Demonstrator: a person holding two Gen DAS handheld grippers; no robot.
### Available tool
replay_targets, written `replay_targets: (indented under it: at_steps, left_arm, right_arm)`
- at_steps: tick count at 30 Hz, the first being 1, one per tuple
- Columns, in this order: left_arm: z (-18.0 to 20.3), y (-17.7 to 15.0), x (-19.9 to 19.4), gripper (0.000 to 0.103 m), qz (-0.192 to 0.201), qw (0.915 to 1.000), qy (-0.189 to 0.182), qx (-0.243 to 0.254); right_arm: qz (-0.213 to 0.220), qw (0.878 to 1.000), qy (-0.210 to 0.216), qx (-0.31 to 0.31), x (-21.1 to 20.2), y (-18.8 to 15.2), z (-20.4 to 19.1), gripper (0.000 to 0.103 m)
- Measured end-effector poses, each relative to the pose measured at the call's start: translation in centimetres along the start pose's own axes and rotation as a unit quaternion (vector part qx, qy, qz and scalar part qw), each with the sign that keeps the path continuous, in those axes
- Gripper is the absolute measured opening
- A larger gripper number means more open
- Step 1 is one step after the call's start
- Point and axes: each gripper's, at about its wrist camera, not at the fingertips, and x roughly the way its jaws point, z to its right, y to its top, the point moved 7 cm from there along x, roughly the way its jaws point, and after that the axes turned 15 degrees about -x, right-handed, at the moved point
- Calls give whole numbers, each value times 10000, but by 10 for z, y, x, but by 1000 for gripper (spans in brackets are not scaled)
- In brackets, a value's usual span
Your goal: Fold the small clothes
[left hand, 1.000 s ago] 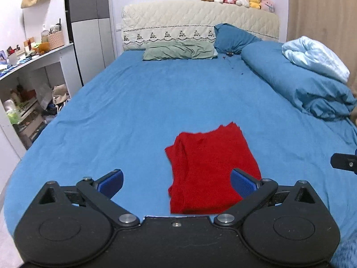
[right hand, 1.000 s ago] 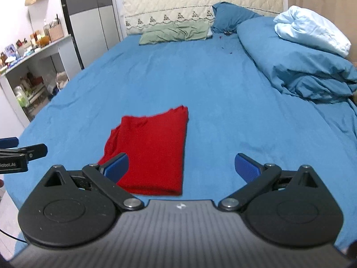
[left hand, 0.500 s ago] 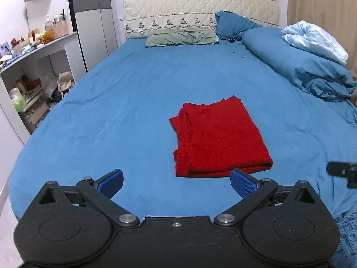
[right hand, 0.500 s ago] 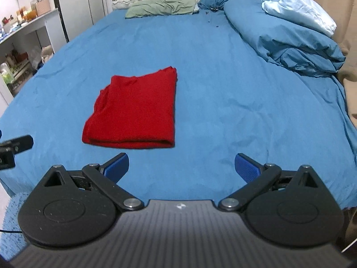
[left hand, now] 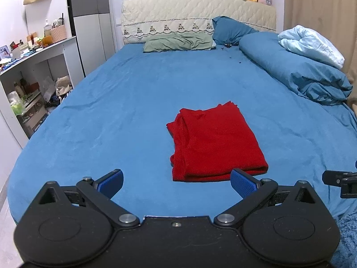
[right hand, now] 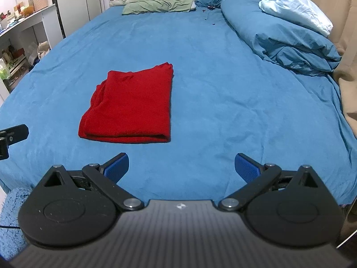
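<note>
A red garment [left hand: 214, 145] lies folded into a flat rectangle on the blue bed sheet [left hand: 125, 116]; it also shows in the right wrist view [right hand: 131, 105]. My left gripper [left hand: 177, 182] is open and empty, held back near the bed's front edge, with the garment just beyond its right finger. My right gripper [right hand: 181, 167] is open and empty, also near the front edge, with the garment ahead to its left. Neither gripper touches the cloth.
A rolled blue duvet [left hand: 296, 71] with a pale blue blanket [left hand: 312, 44] lies along the right side. A green pillow [left hand: 178, 42] and blue pillow [left hand: 229, 30] sit at the headboard. A white shelf unit [left hand: 33, 71] stands left of the bed.
Both grippers have pulled back from the folded red garment toward the bed's front edge. The garment now lies farther ahead of them and has not changed shape.
</note>
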Motion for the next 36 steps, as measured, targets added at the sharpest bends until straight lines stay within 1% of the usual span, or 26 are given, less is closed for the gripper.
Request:
replay_targets:
  at_steps: [20, 28, 36]
  left_arm:
    - [-1, 0, -4, 103, 93, 9999, 22, 84]
    - [1, 1, -6, 103, 56, 10000, -33, 3]
    - [-1, 3, -9, 103, 110, 9999, -57, -75]
  right_arm:
    - [27, 10000, 4, 69, -2, 0, -3, 103]
    - [29, 10000, -16, 77, -3, 0, -2, 103]
    - [28, 9999, -47, 93, -5, 1, -5, 103]
